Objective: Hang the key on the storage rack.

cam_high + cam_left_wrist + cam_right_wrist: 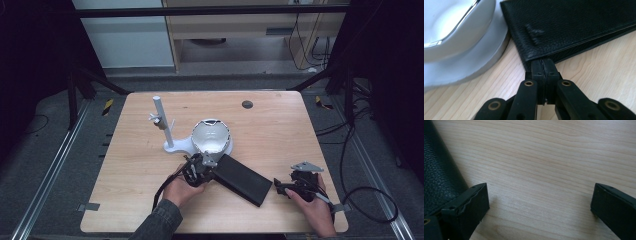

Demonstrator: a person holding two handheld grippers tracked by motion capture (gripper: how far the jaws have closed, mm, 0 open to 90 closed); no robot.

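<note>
Dark grey sleeve [159,223], black jaws, brass rivets

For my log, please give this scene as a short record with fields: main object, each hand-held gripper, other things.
main object: black leather wallet, flat on the wooden table
left hand-held gripper: jaws shut on the wallet's corner
right hand-held gripper: jaws open, beside the wallet's other end, over bare wood
other things: white bowl-shaped lamp on its white base, touching the wallet; white stand
</note>
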